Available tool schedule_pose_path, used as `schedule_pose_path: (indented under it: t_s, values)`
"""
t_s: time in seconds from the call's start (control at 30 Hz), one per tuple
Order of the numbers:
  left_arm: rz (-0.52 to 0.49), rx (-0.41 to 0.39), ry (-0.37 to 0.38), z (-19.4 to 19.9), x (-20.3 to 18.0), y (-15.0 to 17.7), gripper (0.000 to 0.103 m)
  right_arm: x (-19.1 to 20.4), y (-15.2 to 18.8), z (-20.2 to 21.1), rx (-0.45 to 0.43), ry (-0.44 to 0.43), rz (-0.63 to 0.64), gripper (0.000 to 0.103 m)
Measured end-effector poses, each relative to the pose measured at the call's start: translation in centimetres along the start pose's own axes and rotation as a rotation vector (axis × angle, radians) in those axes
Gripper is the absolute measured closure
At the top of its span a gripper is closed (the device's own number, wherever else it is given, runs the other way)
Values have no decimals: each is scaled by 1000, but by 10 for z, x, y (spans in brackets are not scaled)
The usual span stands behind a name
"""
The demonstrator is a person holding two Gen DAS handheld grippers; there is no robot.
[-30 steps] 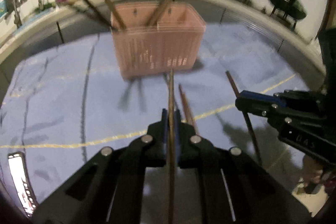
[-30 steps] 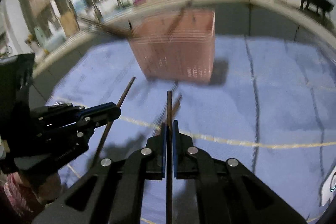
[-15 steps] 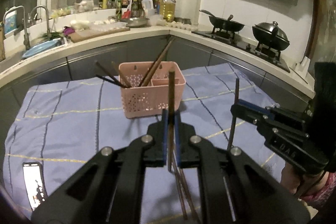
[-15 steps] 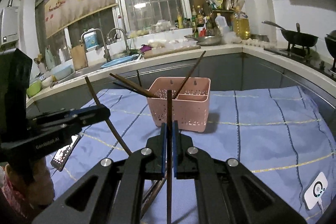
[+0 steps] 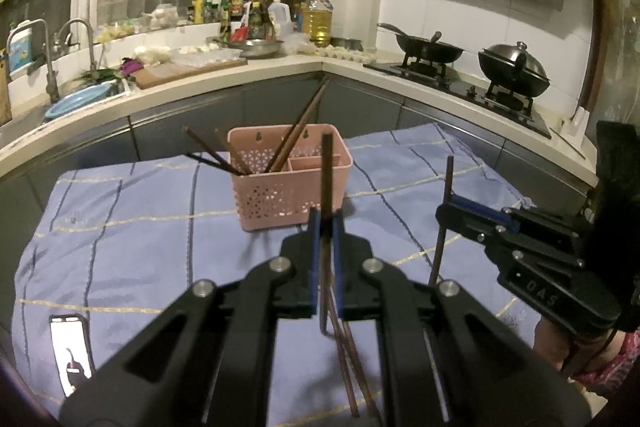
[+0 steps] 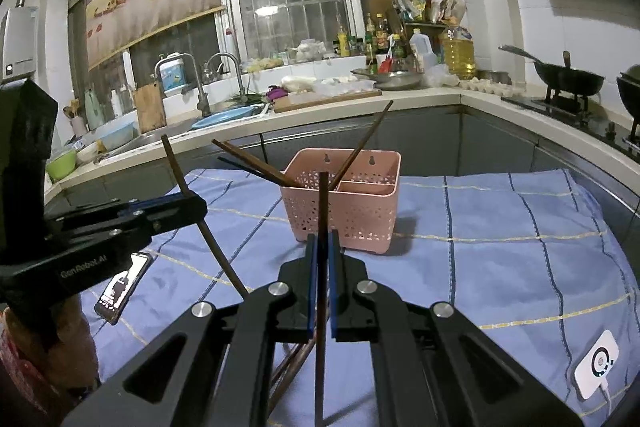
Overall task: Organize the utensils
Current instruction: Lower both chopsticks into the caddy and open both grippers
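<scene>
On the blue checked cloth [image 6: 500, 227] stands the pink basket [image 6: 348, 211], several chopsticks already leaning inside its larger compartment, a phone [image 5: 70, 351] off to one side. Left gripper [image 5: 325, 227] is clamped tight on one dark chopstick [image 5: 326, 179], held upright in the air short of the basket. Right gripper [image 6: 321, 247] is likewise pinched on its own chopstick [image 6: 322, 203]. Two or three loose chopsticks [image 5: 348, 359] lie on the cloth below, count unclear.

Risks: thin pinch, so a stick could pivot or slip during carry; the two upright sticks may clash near the basket; lowering in could snag leaning sticks or tip the light basket.
</scene>
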State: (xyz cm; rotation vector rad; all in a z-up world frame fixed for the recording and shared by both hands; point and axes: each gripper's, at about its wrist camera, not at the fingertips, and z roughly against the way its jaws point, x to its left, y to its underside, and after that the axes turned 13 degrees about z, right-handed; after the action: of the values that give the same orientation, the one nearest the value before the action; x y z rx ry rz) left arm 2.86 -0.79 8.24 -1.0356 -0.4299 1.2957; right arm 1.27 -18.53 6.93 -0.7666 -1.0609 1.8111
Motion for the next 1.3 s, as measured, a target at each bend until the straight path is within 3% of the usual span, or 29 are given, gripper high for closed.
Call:
schedule_pose_path:
  t_s: [0.27, 0.47, 0.63, 0.73, 0.9, 1.2, 1.3]
  values:
    - [29, -46, 37, 8, 7, -57, 97, -14, -38, 7, -79, -17, -29, 98]
    - [36, -148, 2, 6, 2, -116, 97, -27, -90, -9, -167, -21, -38, 98]
    - [58, -235, -91, -15, 3, -157, 97, -37, -134, -28, -259, 4, -39, 98]
    - [73, -245, -125, -36, 7, -170, 97, -43, -154, -45, -301, 29, -31, 98]
    - [92, -188, -146, -76, 17, -172, 98, -51, -161, -88, -273, 34, -8, 98]
    - [64, -39, -181, -132, 25, -141, 97, -56, -119, -143, -123, -26, -55, 97]
    - [87, -16, -180, -134, 31, -135, 87, -54, -110, -149, -89, -61, -84, 96]
